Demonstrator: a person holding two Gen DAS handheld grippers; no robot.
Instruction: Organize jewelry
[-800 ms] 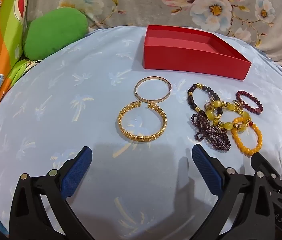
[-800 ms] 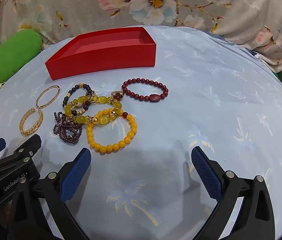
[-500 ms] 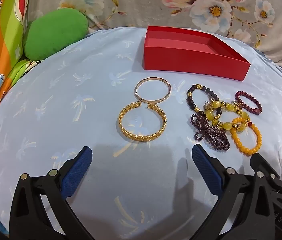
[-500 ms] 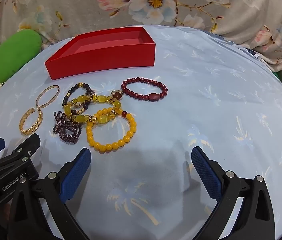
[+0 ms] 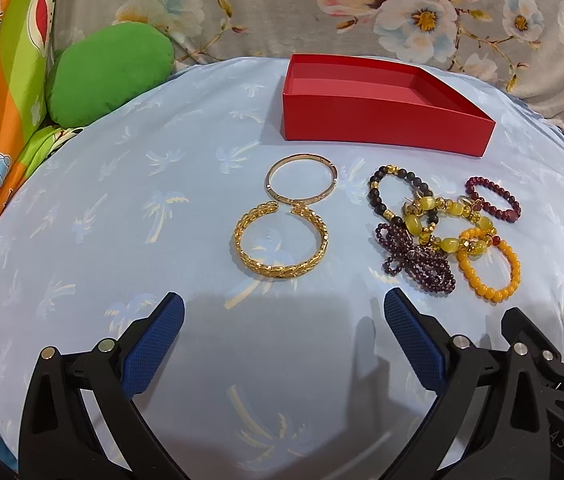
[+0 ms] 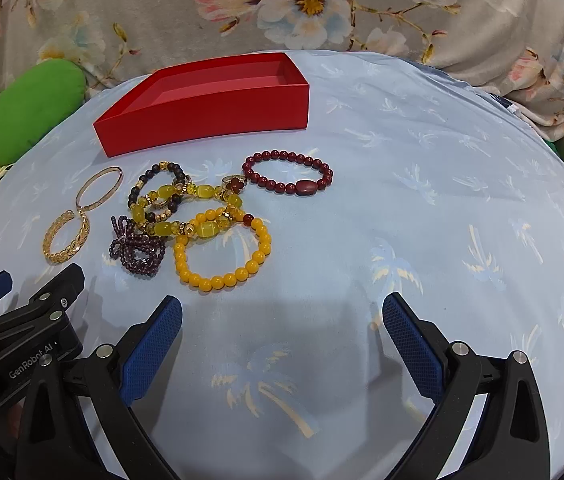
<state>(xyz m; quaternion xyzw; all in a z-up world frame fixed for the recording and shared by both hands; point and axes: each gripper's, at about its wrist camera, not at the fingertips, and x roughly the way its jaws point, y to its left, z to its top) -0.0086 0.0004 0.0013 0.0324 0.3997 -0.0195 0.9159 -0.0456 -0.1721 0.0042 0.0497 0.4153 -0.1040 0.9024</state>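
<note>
The jewelry lies on a pale blue palm-print cloth [image 5: 130, 216], just in front of the empty red box [image 5: 385, 128]. A braided gold bangle [image 5: 280, 242] touches a plain gold bangle [image 5: 301, 178]. Beside them, beaded bracelets overlap in a cluster [image 6: 186, 216]; a dark red bead bracelet [image 6: 287, 172] lies at its edge. The left tool [image 5: 282, 320] and right tool [image 6: 282, 320] both hover near the jewelry, jaws wide apart, holding nothing.

Bracelets [image 6: 218, 216] beside red tray [image 6: 206, 120]
</note>
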